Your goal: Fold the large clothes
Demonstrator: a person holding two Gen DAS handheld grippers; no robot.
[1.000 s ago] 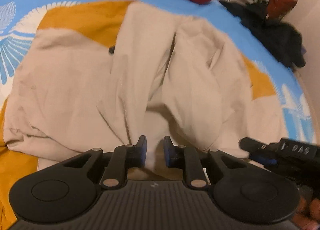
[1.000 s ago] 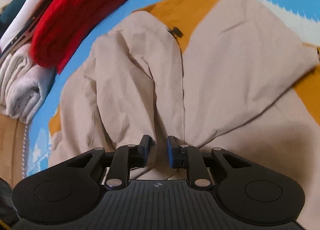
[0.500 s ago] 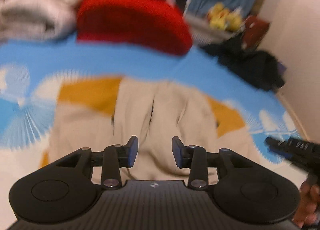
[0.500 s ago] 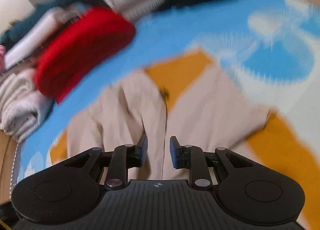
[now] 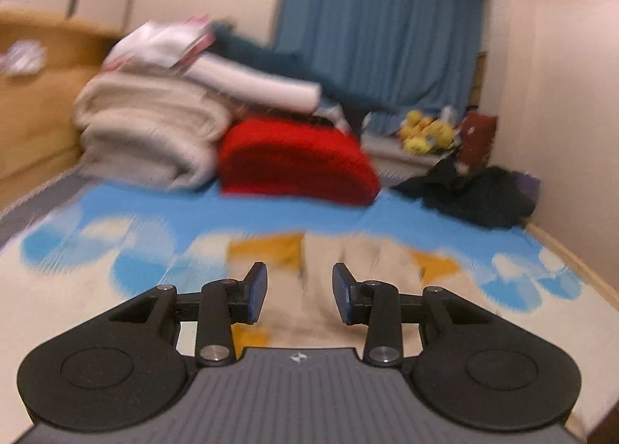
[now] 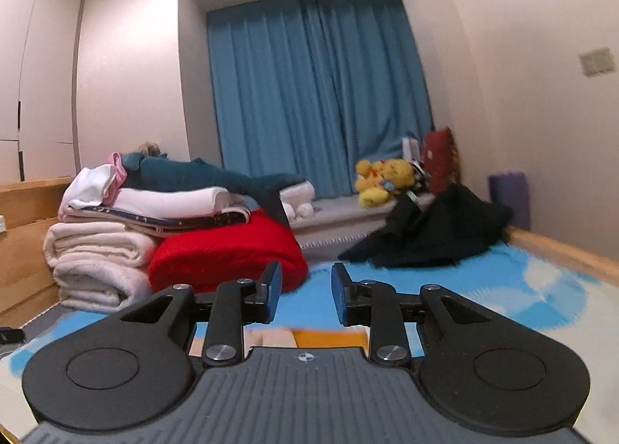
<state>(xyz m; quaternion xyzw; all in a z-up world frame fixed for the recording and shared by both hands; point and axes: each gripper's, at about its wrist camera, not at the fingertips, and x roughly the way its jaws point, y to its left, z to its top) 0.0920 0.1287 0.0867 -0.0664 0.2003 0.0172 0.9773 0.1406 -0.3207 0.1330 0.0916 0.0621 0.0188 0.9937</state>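
Beige cloth is your target: the beige garment [image 5: 359,274] lies on the blue-and-orange mat [image 5: 425,223] on the floor, low in the left wrist view and partly behind your left claw [image 5: 300,291]. Both claws are raised and level with the room, their pads apart and nothing between them; the right claw [image 6: 305,291] looks toward the blue curtain [image 6: 309,96]. By my reading you are between folds, or checking the result. The next move calls for tipping both claws down until the garment's edges show, then picking an edge or corner to pinch.

Much is withheld from you. The left view is smeared by motion, so folds and edges cannot be read. In the right view only a sliver of beige and orange shows, so how far folding has got cannot be judged.
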